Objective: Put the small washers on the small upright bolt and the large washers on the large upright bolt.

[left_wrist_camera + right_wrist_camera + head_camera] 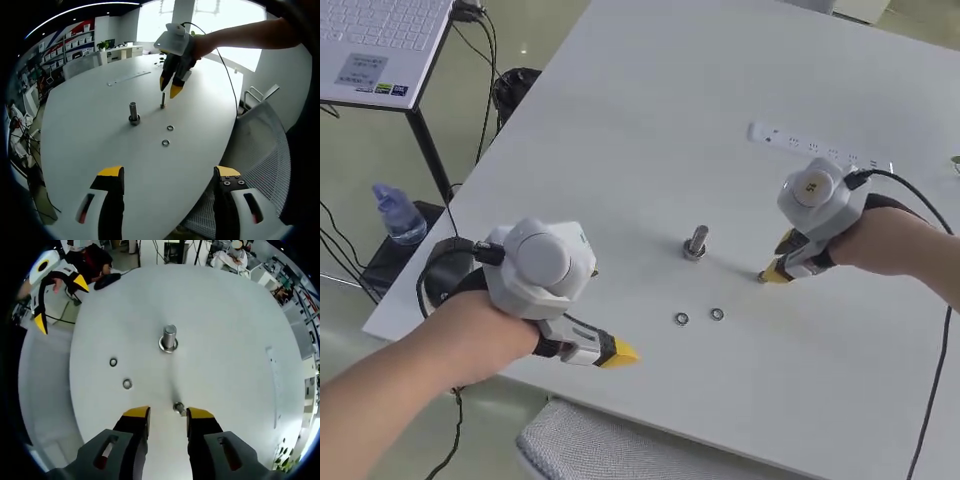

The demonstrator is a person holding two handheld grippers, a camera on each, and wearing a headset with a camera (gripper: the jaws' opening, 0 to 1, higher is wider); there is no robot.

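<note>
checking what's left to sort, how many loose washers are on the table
2. One loose washer lies on the table near the large bolt; the second washer lies beside it. Any on the bolts may be hidden.

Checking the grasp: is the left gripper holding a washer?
No, the left gripper is wide open with nothing between its jaws.

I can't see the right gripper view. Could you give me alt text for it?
The right gripper has its yellow-tipped jaws open on either side of the small upright bolt on a white table. Beyond stands the large upright bolt, with two loose washers to its left and the left gripper at upper left.
</note>
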